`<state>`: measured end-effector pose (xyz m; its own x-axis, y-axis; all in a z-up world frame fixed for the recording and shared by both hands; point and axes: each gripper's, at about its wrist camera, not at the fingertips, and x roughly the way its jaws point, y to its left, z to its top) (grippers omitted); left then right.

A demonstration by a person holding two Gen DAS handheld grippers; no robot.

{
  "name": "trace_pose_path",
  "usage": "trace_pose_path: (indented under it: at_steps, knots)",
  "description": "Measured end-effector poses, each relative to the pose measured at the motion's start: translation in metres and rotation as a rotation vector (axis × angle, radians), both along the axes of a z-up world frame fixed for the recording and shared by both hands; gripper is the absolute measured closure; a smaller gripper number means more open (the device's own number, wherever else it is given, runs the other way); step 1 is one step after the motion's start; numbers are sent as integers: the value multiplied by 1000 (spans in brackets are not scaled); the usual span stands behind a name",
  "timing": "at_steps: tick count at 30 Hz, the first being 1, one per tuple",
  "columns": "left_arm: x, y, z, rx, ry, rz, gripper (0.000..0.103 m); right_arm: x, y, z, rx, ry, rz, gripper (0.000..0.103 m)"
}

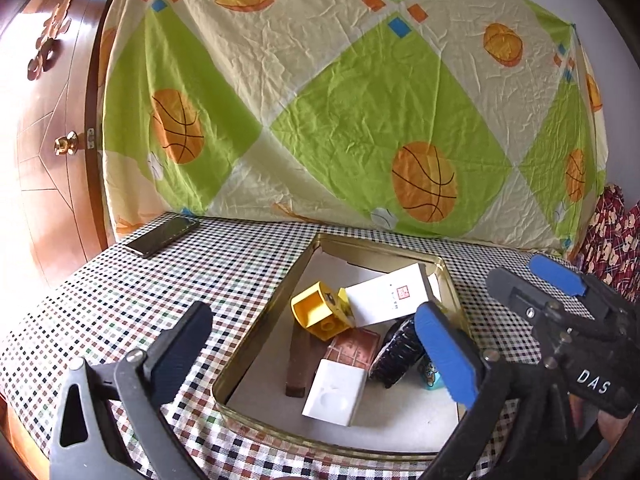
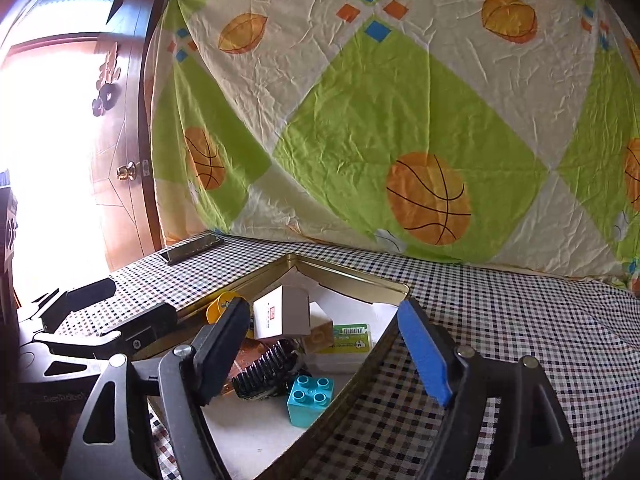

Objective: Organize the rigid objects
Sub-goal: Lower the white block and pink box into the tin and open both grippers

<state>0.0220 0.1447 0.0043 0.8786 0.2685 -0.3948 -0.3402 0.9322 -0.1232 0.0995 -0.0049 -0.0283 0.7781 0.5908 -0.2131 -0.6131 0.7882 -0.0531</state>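
A gold metal tin (image 1: 264, 312) lies on the checked tablecloth and holds several rigid objects: a yellow toy block (image 1: 320, 312), a white card box (image 1: 388, 296), a white square block (image 1: 336, 392), a brown brick-pattern piece (image 1: 354, 348), a black comb (image 1: 396, 352) and a teal brick (image 2: 310, 398). My left gripper (image 1: 316, 356) is open and empty above the tin's near side. My right gripper (image 2: 324, 344) is open and empty over the tin (image 2: 360, 276); it also shows at the right of the left wrist view (image 1: 560, 280).
A dark phone (image 1: 162, 236) lies at the table's far left corner. A basketball-print sheet (image 1: 360, 100) hangs behind the table. A wooden door (image 1: 52, 140) stands at the left. Checked cloth (image 2: 520, 320) stretches to the right of the tin.
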Motion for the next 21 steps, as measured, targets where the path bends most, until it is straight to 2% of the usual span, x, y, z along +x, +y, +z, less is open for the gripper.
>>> trace_pose_path:
  at_steps: [4, 8, 21]
  knots:
    - [-7, 2, 4, -15, -15, 3, 1, -9, -2, 6, 14, -20, 9, 20]
    - [-10, 2, 6, 6, -21, 15, 0, -15, 1, 7, 12, -36, 21, 16]
    - [-8, -4, 2, 51, -16, 2, 1, -13, -5, 4, 27, -22, 13, 16]
